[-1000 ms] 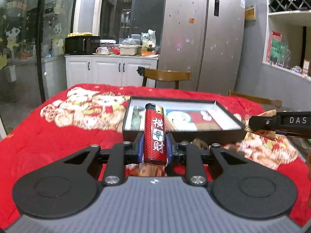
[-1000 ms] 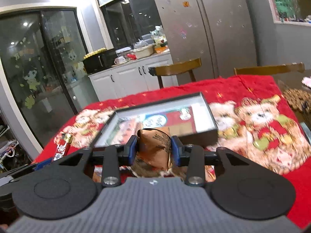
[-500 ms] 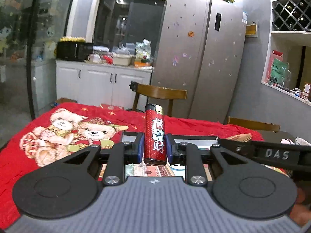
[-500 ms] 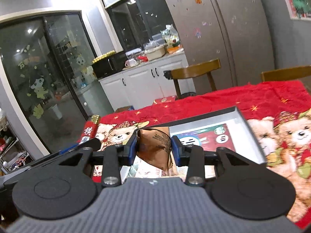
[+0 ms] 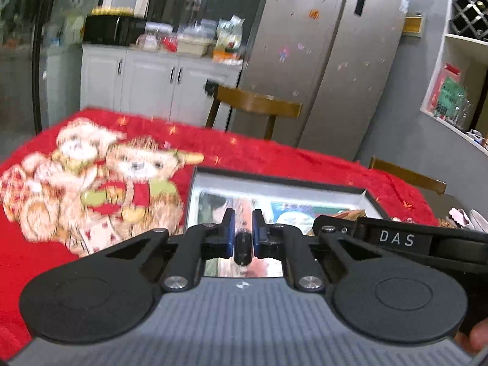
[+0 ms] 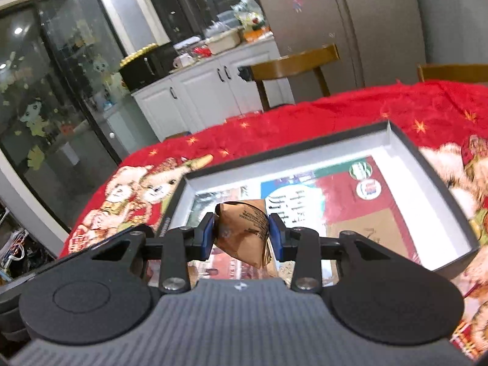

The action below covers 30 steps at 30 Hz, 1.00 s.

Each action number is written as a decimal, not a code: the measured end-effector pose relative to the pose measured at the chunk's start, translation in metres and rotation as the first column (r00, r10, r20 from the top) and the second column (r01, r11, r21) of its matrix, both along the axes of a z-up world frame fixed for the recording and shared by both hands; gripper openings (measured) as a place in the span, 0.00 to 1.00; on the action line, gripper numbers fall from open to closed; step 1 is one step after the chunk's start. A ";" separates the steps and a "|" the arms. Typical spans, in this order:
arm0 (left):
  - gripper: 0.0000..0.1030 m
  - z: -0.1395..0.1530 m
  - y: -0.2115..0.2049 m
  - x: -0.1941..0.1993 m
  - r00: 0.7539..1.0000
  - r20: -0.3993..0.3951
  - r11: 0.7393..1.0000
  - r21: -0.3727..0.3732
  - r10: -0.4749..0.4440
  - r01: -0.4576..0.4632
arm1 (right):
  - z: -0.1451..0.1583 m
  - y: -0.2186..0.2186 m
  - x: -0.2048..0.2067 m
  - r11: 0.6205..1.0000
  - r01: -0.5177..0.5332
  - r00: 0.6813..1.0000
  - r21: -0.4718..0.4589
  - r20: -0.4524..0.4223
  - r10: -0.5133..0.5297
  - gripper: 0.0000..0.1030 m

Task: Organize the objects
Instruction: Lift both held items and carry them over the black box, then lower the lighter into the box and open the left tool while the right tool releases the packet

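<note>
My left gripper (image 5: pixel 243 221) hangs over the near left part of a shallow black box (image 5: pixel 370 196) with white inner walls. Its jaws stand very close together, pressing on a small dark rounded end (image 5: pixel 243 248). That end looks like the base of the red lighter seen end-on, and its printed face is hidden. My right gripper (image 6: pixel 241 225) is shut on a crumpled brown paper packet (image 6: pixel 244 231), held above the left half of the same box (image 6: pixel 396 135). The right tool's black side, lettered DAS (image 5: pixel 396 239), lies close by in the left wrist view.
The box rests on a red teddy-bear cloth (image 5: pixel 100 183) covering the table, with a printed sheet (image 6: pixel 350 201) on its floor. Wooden chairs (image 5: pixel 259 106) stand at the far edge. Beyond are white cabinets (image 5: pixel 152 82), a steel fridge (image 5: pixel 335 61) and wall shelves (image 5: pixel 457 91). A person's fingertip (image 5: pixel 479 335) shows at bottom right.
The lighter no longer stands upright between the left pads, which have drawn closer on a dark end. Both grippers have moved in over the box. The right still holds the packet.
</note>
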<state>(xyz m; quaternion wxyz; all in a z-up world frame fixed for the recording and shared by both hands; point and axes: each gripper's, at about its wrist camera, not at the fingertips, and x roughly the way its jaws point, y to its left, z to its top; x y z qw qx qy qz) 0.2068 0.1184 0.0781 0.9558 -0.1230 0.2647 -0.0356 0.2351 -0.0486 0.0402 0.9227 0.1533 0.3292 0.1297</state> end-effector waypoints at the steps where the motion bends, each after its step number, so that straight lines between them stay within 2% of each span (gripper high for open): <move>1: 0.13 -0.005 0.000 0.001 1.000 -0.008 1.000 0.002 -0.007 0.007 | -0.005 0.001 0.003 1.000 0.002 1.000 -0.008 -0.013 -0.002 0.40; 4: 0.13 -0.025 -0.005 0.007 0.998 -0.058 0.998 0.068 -0.003 0.007 | -0.014 0.002 0.011 1.000 0.006 0.998 -0.029 -0.056 -0.007 0.40; 8: 0.13 -0.043 -0.006 0.017 0.993 -0.116 0.997 0.071 -0.002 0.010 | -0.019 0.004 0.008 0.999 -0.009 0.998 -0.042 -0.064 0.006 0.40; 12: 0.13 -0.050 -0.008 0.014 0.995 -0.103 0.994 0.107 0.006 0.005 | -0.021 0.004 0.008 0.998 -0.016 0.998 -0.060 -0.061 0.012 0.40; 26: 0.14 -0.048 -0.008 0.012 0.995 -0.101 0.995 0.096 0.013 -0.003 | -0.032 0.008 0.010 0.995 -0.033 0.995 -0.090 -0.097 0.024 0.40; 30: 0.14 -0.048 -0.009 0.012 0.995 -0.095 0.994 0.108 0.013 -0.003 | -0.032 0.009 0.008 0.994 -0.032 0.996 -0.107 -0.084 0.023 0.40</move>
